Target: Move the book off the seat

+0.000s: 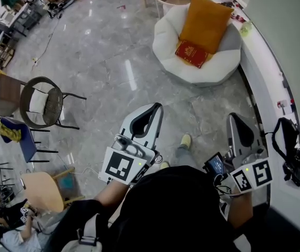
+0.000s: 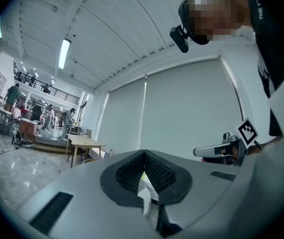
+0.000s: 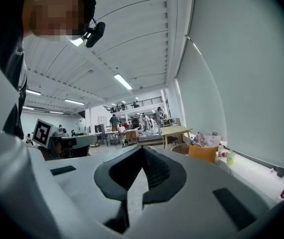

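Note:
A red book (image 1: 192,53) lies on a round white beanbag seat (image 1: 202,70) at the upper right of the head view, leaning against an orange cushion (image 1: 206,22). My left gripper (image 1: 155,107) is held level in front of me, shut and empty, well short of the seat. To its right my right gripper (image 1: 235,117) is also shut with nothing in it. In the right gripper view the closed jaws meet at the gripper (image 3: 142,151), and the orange cushion (image 3: 203,153) shows far ahead. The left gripper (image 2: 144,155) points at a plain blind.
A white ledge (image 1: 265,72) runs along the wall on the right, with a black bag (image 1: 291,154) beside it. A wire chair (image 1: 43,103), a blue chair (image 1: 21,135) and a wooden chair (image 1: 42,189) stand at the left. Polished grey floor (image 1: 113,62) lies between me and the seat.

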Available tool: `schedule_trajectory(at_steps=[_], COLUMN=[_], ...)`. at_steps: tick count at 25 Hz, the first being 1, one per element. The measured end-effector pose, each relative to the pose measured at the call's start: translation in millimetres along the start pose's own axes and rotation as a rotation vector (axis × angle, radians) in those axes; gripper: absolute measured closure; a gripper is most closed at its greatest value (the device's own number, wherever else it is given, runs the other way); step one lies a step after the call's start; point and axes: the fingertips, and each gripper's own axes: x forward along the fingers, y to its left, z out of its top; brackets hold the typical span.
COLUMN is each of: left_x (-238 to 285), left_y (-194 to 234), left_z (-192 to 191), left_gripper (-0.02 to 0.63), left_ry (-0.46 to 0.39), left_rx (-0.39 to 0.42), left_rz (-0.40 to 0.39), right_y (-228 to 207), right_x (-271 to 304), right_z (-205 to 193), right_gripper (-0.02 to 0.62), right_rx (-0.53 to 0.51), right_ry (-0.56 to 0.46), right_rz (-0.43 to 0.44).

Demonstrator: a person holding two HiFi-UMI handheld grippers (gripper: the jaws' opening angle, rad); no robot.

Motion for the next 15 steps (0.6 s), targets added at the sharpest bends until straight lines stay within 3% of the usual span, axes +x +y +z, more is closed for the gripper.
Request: schedule_trajectory(at_steps=[15], left_x=[118.3], left_y=[0.8], left_z=[-11.0], left_gripper=[0.594], left_ry=[0.058], left_rx=[0.008], left_rz=[0.014], right_y=[-105.6], right_x=[42.3], right_z=[13.0], right_gripper=[0.582], right_rx=[0.047], right_ry=[-0.015], right_rz=[0.014])
